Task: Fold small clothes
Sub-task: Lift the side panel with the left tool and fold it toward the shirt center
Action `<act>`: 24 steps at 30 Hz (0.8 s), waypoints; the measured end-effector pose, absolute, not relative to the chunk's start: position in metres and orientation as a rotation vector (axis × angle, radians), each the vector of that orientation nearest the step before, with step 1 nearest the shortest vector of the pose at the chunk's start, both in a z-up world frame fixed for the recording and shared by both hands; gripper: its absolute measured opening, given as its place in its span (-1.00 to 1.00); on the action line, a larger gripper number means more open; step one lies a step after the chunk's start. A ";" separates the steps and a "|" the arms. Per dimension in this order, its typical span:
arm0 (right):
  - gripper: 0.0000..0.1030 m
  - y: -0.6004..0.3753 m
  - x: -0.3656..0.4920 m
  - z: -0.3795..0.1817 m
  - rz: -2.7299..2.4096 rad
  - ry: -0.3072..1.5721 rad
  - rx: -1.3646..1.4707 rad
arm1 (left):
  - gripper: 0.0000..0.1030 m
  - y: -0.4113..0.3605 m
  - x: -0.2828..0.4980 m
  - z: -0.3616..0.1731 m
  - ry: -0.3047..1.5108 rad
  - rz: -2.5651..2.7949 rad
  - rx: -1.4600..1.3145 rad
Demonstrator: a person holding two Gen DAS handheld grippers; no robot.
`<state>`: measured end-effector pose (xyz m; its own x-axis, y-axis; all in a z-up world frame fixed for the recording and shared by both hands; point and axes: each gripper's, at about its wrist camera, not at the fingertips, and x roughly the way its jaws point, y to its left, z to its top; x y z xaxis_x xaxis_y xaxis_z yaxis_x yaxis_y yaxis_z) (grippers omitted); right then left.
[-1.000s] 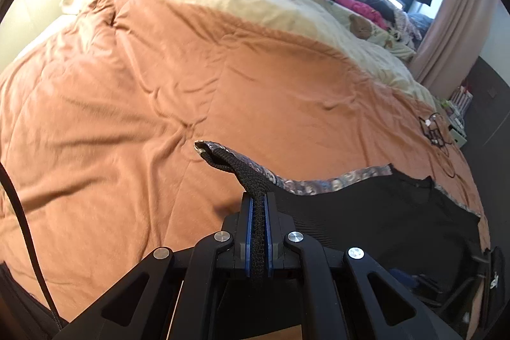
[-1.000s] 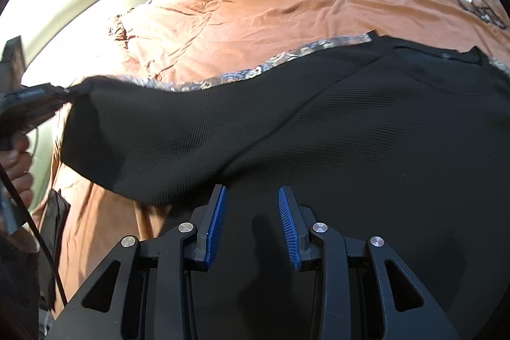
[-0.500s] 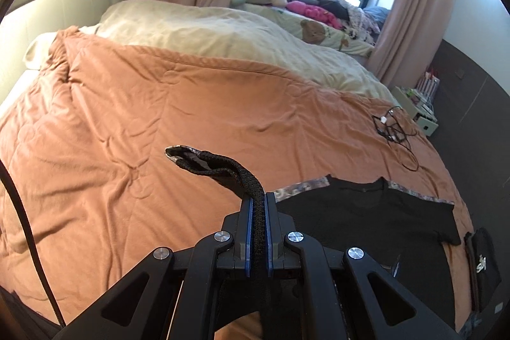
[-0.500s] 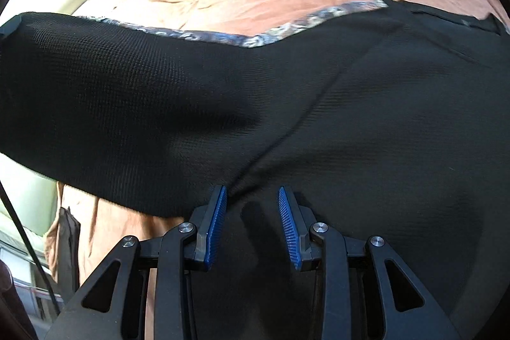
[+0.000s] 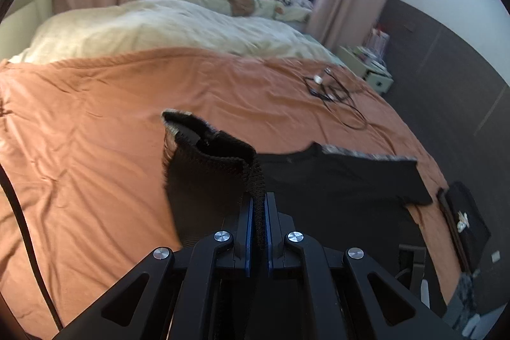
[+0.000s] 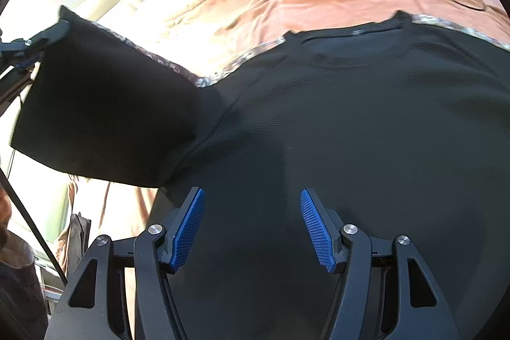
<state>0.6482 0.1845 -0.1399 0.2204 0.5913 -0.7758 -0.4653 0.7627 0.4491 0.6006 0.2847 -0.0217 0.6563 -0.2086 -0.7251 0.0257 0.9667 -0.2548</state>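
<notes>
Orange bedspread (image 5: 95, 148), black shirt (image 6: 366, 117) hem cropped

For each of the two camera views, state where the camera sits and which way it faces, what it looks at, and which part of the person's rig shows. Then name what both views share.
Left wrist: sits on the left tool, facing forward across the orange bedspread toward the window; its shut fingers pinch the black shirt by a sleeve.
Right wrist: sits on the right tool, facing down close over the shirt; its open blue pads show.
Shared: the shirt, bedspread and tangled cable.
</notes>
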 end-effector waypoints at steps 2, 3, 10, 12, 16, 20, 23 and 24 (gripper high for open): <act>0.18 0.169 0.646 -0.134 0.716 1.125 0.130 | -0.86 0.265 0.607 -0.035 0.899 -0.197 -0.226; 0.18 0.165 0.646 -0.134 0.709 1.122 0.129 | -0.79 0.255 0.610 -0.042 0.930 -0.214 -0.210; 0.43 0.151 0.653 -0.144 0.676 1.133 0.106 | -0.40 0.258 0.598 -0.057 0.941 -0.166 -0.197; 0.43 0.145 0.652 -0.142 0.682 1.145 0.108 | -0.40 0.270 0.596 -0.065 0.957 -0.122 -0.205; 0.43 0.153 0.661 -0.149 0.684 1.150 0.108 | -0.40 0.301 0.587 -0.089 0.995 -0.014 -0.211; 0.39 0.153 0.667 -0.160 0.717 1.179 0.171 | -0.40 0.331 0.576 -0.124 1.043 0.048 -0.243; 0.10 0.166 0.671 -0.168 0.746 1.198 0.178 | -0.40 0.349 0.571 -0.146 1.062 0.085 -0.275; 0.01 0.172 0.671 -0.171 0.756 1.209 0.175 | -0.40 0.353 0.569 -0.151 1.066 0.093 -0.285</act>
<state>0.6713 0.1723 -0.1707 0.1472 0.6101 -0.7785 -0.4328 0.7475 0.5039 0.5694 0.3527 -0.1509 0.4837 -0.0620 -0.8730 -0.2120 0.9595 -0.1856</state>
